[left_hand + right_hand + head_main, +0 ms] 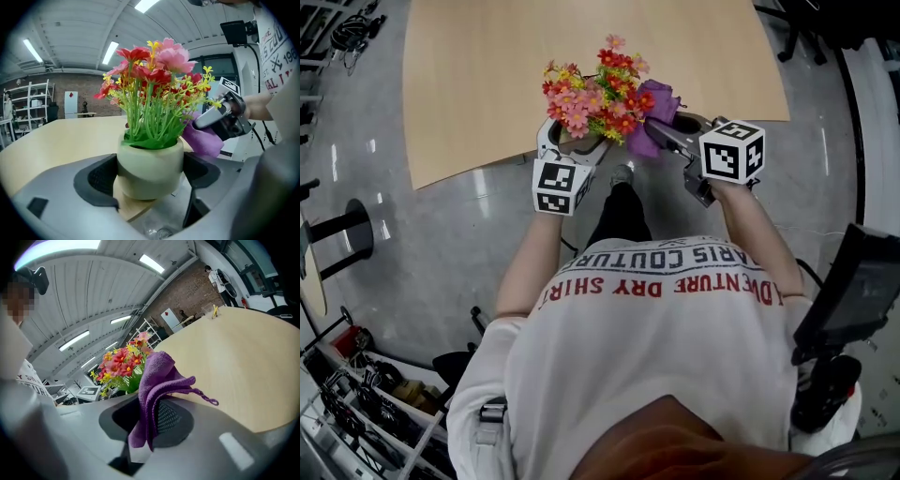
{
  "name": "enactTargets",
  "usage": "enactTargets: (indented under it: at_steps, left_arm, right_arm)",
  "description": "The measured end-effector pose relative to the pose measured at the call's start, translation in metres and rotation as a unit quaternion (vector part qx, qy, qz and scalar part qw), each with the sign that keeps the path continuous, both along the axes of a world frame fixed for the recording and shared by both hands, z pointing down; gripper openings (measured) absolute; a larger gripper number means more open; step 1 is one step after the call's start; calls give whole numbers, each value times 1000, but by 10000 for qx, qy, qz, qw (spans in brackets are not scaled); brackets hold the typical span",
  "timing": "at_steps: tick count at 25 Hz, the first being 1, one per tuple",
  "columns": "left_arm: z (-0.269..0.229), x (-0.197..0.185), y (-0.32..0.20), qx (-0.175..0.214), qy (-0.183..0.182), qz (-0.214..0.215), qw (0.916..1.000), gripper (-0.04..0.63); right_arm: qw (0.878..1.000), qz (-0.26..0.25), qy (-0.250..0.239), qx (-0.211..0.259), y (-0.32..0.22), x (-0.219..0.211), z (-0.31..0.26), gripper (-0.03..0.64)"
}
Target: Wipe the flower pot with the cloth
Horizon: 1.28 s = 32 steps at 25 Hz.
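The pale green flower pot of red, pink and yellow flowers stands at the near edge of the wooden table. My left gripper is shut on the flower pot, one dark pad against each side. In the left gripper view the pot leans a little over the table's edge. My right gripper is shut on a purple cloth, which bunches up out of its jaws. The cloth is right beside the flowers on the pot's right; I cannot tell whether it touches the pot.
The person stands at the table's near edge over a grey floor. A black device on a stand is at the right, cluttered shelving at the lower left, and a round black stand base at the left.
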<state>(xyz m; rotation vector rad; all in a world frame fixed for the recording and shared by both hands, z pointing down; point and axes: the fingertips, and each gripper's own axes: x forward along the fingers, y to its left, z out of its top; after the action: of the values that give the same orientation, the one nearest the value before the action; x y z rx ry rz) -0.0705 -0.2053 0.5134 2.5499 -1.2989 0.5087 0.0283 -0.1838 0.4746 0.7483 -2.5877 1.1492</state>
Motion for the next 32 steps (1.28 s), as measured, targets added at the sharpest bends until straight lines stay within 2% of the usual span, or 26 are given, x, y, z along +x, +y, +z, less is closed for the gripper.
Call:
enactTargets:
  at_steps: [7, 15, 17, 22, 25, 28, 32]
  left_arm:
    - [3, -4, -5, -61, -37, 28, 10000, 446]
    - [-3, -4, -2, -82, -30, 62, 9999, 446]
    - [-4, -5, -2, -86, -29, 53, 9999, 446]
    - [-6, -5, 1, -113, -58, 91, 9999, 445]
    - [-6, -5, 3, -143, -82, 101, 9998, 446]
    - [-4, -5, 3, -142, -79, 123, 9998, 446]
    - [-1, -8, -2, -40, -89, 25, 9999, 448]
  right_arm:
    - [9998, 98, -141, -84, -29, -20, 6, 55]
    - [9997, 95, -11, -246, -35, -31, 15, 54]
    - [9995, 74, 154, -260, -37, -31, 19, 54]
    - [9936, -102, 1061, -361, -36, -28, 45, 54]
    - [9905, -178, 1291, -440, -34, -28, 53, 54]
    - [9902, -213, 1283, -506, -35, -27, 55, 54]
    - [9938, -24, 980, -516, -36, -21, 50, 55]
